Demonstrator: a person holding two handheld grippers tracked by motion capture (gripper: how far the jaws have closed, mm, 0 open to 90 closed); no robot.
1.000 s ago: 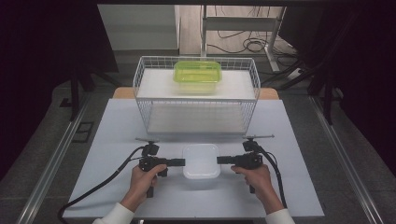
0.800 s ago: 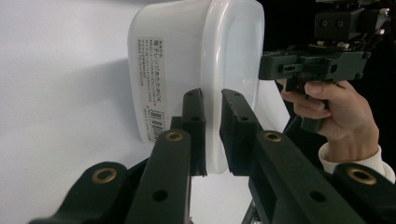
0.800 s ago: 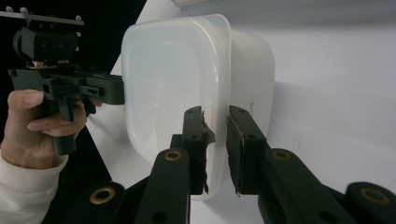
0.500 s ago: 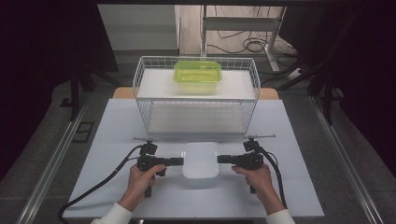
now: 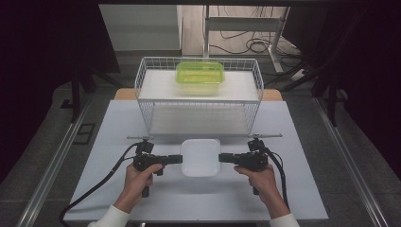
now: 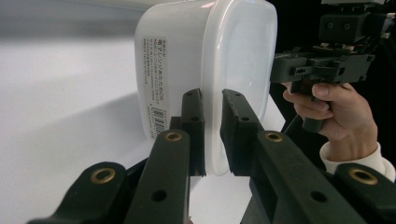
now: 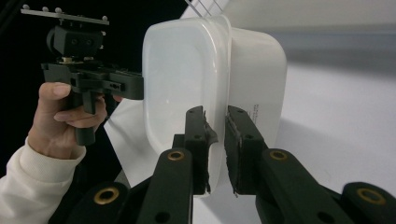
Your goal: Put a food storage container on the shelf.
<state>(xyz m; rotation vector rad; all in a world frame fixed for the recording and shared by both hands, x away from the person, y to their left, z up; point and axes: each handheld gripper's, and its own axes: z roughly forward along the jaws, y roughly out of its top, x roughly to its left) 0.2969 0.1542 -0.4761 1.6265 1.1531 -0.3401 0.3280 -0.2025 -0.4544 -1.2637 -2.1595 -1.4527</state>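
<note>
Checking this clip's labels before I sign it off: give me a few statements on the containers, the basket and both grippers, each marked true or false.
1. The left gripper is shut on the rim of the white container. True.
2. The right gripper hangs open beside the container without touching it. False: its jaws clamp the rim on the opposite side.
3. A green container sits on the upper shelf of the wire basket. True.
4. The white container is inside the wire basket. False: it is in front of the basket, over the white table.
5. The white container has its lid on. True.
</note>
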